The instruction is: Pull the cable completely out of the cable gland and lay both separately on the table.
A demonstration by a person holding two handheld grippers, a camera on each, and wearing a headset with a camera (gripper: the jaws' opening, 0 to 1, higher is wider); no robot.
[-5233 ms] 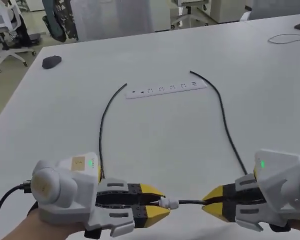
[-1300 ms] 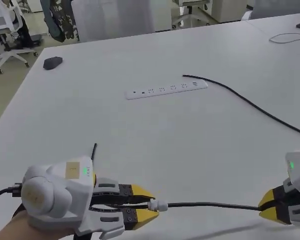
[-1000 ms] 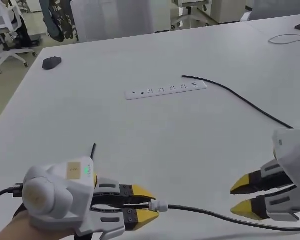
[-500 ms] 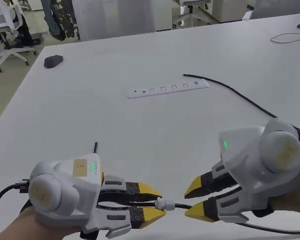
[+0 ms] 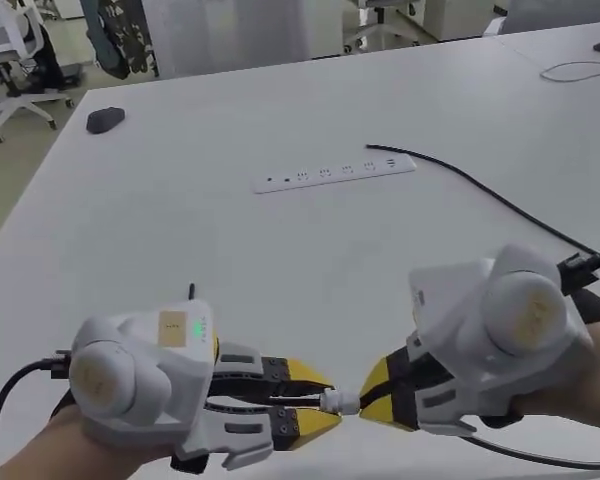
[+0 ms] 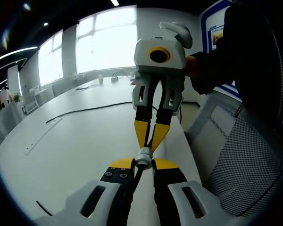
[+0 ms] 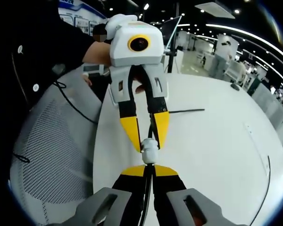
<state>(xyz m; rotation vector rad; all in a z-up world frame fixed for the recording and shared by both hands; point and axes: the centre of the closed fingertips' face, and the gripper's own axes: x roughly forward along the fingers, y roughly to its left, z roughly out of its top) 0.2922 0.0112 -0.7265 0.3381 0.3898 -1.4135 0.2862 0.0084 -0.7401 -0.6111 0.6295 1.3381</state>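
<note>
Near edge of the table (image 5: pixel 280 270): your left gripper (image 5: pixel 325 402) clamps the white cable gland (image 5: pixel 340 403). Your right gripper (image 5: pixel 372 398) meets it tip to tip, jaws closed on the black cable (image 5: pixel 480 190) just beside the gland. Mid-table is bare. Beyond it lies a power strip (image 5: pixel 335 172), with a mouse (image 5: pixel 104 120) toward the far left corner.

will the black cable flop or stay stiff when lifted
Likely floppy: the cable lies in a loose curve across the table. Probably light, being thin. Its smooth-looking jacket might slide in the jaws of the right gripper.
</note>
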